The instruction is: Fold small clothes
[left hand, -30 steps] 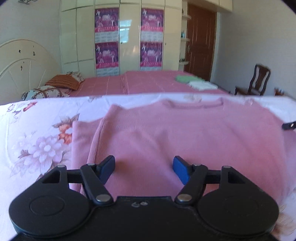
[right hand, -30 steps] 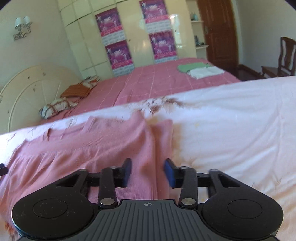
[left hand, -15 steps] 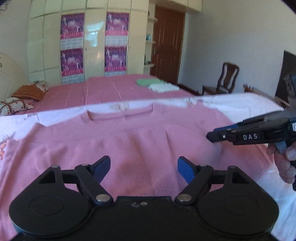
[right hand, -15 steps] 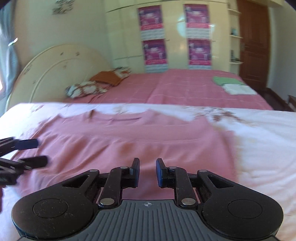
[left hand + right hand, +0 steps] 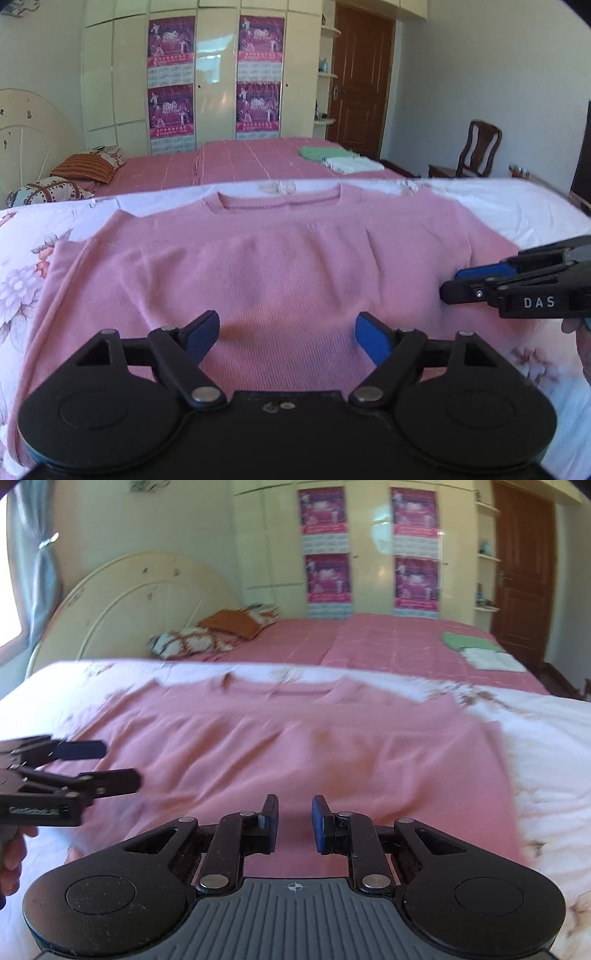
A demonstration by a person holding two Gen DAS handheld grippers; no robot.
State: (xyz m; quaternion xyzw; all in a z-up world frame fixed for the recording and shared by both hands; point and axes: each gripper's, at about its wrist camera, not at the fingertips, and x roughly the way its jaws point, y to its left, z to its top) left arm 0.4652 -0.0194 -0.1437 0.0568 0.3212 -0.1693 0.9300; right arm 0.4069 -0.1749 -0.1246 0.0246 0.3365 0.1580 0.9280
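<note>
A pink knit sweater (image 5: 295, 258) lies flat, front up, on the white floral bed sheet (image 5: 22, 280), its neckline (image 5: 280, 201) at the far edge. My left gripper (image 5: 286, 332) hovers open over the sweater's near part with nothing between its blue pads. From the right wrist view the left gripper (image 5: 120, 763) shows at the left edge, held by a hand. My right gripper (image 5: 294, 823) is over the sweater's (image 5: 295, 746) near hem; its jaws stand narrowly apart and are opening, with nothing between them. In the left wrist view the right gripper (image 5: 450, 284) reaches in above the sweater's right side.
Beyond the sheet stands a second bed with a pink cover (image 5: 240, 158), carrying folded green and white clothes (image 5: 340, 158) and pillows (image 5: 85, 170). A cream wardrobe with posters (image 5: 214, 74), a brown door (image 5: 362, 81) and a wooden chair (image 5: 476, 147) line the far walls.
Both grippers have swung in from the sweater's sides toward its middle, and each now shows in the other's view. The left jaws have widened; the right jaws narrowed, then parted slightly.
</note>
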